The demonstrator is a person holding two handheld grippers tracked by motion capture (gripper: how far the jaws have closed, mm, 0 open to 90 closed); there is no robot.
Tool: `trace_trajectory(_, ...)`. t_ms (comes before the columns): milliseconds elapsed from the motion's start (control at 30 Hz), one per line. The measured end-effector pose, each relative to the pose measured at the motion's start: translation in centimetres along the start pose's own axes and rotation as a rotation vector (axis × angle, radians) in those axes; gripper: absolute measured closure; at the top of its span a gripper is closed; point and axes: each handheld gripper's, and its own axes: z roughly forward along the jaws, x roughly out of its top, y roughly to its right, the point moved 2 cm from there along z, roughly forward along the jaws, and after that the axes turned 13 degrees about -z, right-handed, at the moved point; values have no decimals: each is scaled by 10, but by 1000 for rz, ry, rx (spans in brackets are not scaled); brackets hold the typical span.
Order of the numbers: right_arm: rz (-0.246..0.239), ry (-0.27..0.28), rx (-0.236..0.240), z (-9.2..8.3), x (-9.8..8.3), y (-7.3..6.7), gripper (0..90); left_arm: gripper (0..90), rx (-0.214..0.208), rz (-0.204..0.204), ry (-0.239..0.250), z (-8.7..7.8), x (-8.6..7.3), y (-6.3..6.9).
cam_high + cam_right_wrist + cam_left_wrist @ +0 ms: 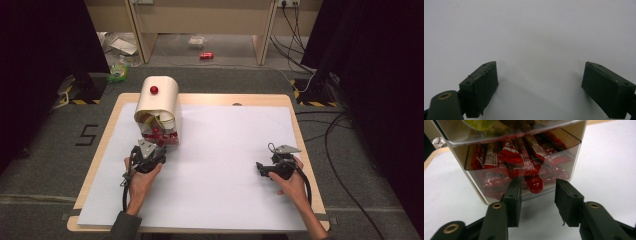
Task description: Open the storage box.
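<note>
Nearest the person, two forearms enter from the table's near edge.

Right gripper [262,167]: held low over the white sheet [230,165] at the table's right side, well apart from everything else; jaws spread wide with bare sheet between them [539,75].

Left gripper [150,150]: held at the left side, pointing at the front of the snack box; jaws partly apart, nothing pressed between the pads. In the left gripper view the red knob [535,184] on the box's clear front sits just beyond the gap between the two jaws, not touched.

Snack box [157,112]: cream, round-topped, standing on the sheet's far left part; clear front flap [524,152]; red-wrapped bars [511,150] stacked inside. A second red knob [154,90] sits on the top.

Beyond the wooden table [112,117]: grey carpet, a red can [206,55] on the floor.
</note>
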Motion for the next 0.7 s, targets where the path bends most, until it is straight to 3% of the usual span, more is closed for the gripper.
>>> trace_trajectory(133, -5, 1, -1, 0, 0, 0, 138, 625, 37, 0, 8, 4, -1, 2)
trace_trajectory(367, -1, 0, 1, 0, 0, 0, 138, 664, 65, -3, 17, 6, -3, 9)
trace_trajectory(700, 0, -1, 0, 0, 0, 0, 138, 724, 173, -17, 58, 9, -7, 18)
